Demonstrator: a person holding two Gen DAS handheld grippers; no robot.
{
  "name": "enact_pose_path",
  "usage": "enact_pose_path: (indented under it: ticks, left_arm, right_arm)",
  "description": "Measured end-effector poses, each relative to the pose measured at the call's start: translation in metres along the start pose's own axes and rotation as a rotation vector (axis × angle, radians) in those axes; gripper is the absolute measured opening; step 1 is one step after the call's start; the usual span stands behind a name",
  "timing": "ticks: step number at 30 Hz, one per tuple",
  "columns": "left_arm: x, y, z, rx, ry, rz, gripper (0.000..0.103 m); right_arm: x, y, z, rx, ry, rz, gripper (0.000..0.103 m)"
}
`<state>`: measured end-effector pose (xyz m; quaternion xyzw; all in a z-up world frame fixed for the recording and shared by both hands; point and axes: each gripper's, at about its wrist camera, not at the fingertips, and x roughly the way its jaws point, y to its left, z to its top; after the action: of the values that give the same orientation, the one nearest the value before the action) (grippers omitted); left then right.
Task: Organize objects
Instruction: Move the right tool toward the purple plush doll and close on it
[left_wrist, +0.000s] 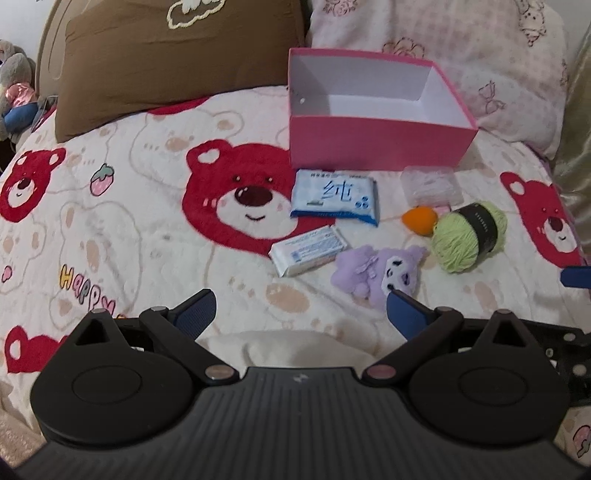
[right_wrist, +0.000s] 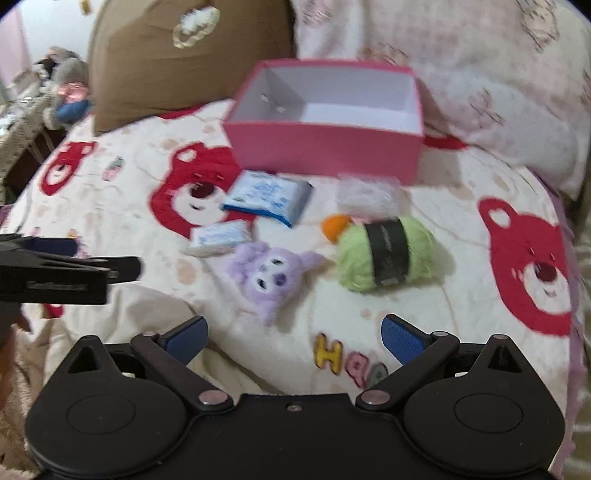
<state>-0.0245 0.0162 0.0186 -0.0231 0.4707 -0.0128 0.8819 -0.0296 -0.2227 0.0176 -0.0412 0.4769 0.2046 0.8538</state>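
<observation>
An open pink box (left_wrist: 373, 142) (right_wrist: 321, 151), white inside, stands empty on the bed. In front of it lie a blue wipes pack (left_wrist: 334, 197) (right_wrist: 267, 197), a small white tissue pack (left_wrist: 308, 251) (right_wrist: 218, 238), a purple plush toy (left_wrist: 376, 271) (right_wrist: 269, 275), a green yarn ball (left_wrist: 467, 236) (right_wrist: 384, 253), a small orange piece (left_wrist: 419, 219) (right_wrist: 334, 225) and a clear plastic case (left_wrist: 432, 184) (right_wrist: 369, 194). My left gripper (left_wrist: 301, 310) is open and empty, just short of the plush. My right gripper (right_wrist: 293, 334) is open and empty, near the plush and yarn.
The bed has a white blanket with red bears (left_wrist: 236, 199). A brown pillow (left_wrist: 177, 62) and a floral pillow (left_wrist: 480, 55) lie behind the box. Stuffed toys (left_wrist: 14, 85) sit at far left. The left gripper's body (right_wrist: 55, 271) shows at the right wrist view's left edge.
</observation>
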Motion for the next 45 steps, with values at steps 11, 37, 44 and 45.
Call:
enact_pose_path:
  ticks: [11,37,44,45]
  left_arm:
    - [0.059,-0.005,0.013,-0.045,-0.008,-0.081,0.100]
    - [0.157,-0.021,-0.004,-0.012,-0.017,-0.112,0.064]
    - [0.158,-0.016,-0.007,-0.056,-0.012,-0.158,0.052]
    - [0.160,-0.015,-0.007,-0.066,-0.006,-0.162,0.051]
  right_arm:
    - [0.053,0.000,-0.001,-0.126,-0.099,0.109,0.101]
    - [0.142,-0.013,-0.009,0.001,-0.023,0.235,0.095]
    - [0.152,-0.012,-0.020,0.028,-0.045,0.164,0.053]
    - [0.152,-0.013,-0.021,0.026,-0.049,0.149,0.047]
